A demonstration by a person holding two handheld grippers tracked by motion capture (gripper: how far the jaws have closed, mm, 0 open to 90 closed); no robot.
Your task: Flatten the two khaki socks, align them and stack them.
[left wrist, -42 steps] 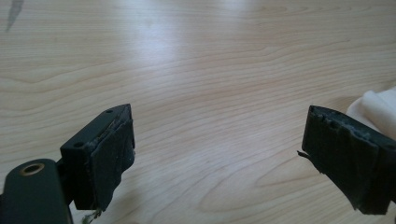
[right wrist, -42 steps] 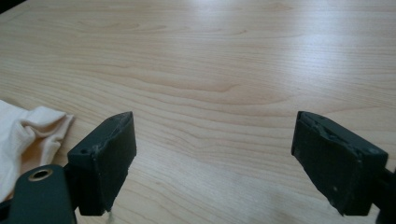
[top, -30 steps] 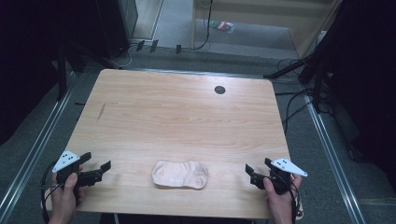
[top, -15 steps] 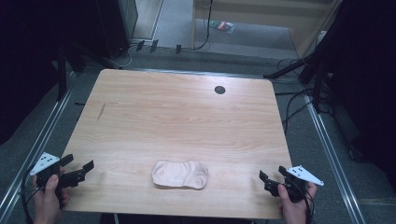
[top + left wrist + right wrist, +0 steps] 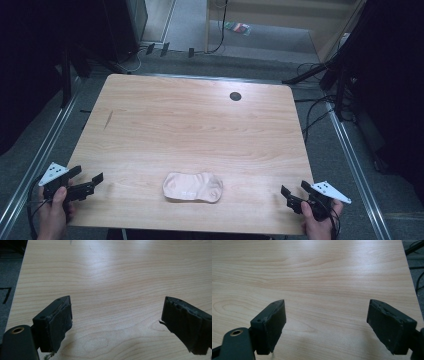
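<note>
Showing the 2 grippers parked at the near corners of the wooden table (image 5: 200, 125), this figure records a moment at which nothing is being handled. At the left of the high view, the left gripper (image 5: 91, 184) rests over the near-left corner, held by the person's left hand (image 5: 52, 212); the right gripper (image 5: 289, 196) sits over the near-right corner in the right hand (image 5: 317, 222). Both point roughly inward across the table. Between them, close to the near edge and a little left of centre, lies the pale cloth (image 5: 193, 187), a small beige piece lying flat in a compact, rounded oblong that looks folded or doubled over. It is well apart from both grippers and touches neither. In the left gripper view the left gripper's 2 black jaws stand wide apart with bare wood grain between them, and the right gripper view shows the same for the right gripper's jaws: each is spread and holds nothing. A dark round grommet (image 5: 235, 96) marks the far part of the table, and cables (image 5: 320, 107) run along the floor beyond the right edge. Judged from this layout, the cloth's tidy shape and the grippers' distance from it suit either a finished fold or a piece not yet taken up; the pictures do not settle which. If work remains, all of it does: reaching in, gripping and moving the cloth.
</note>
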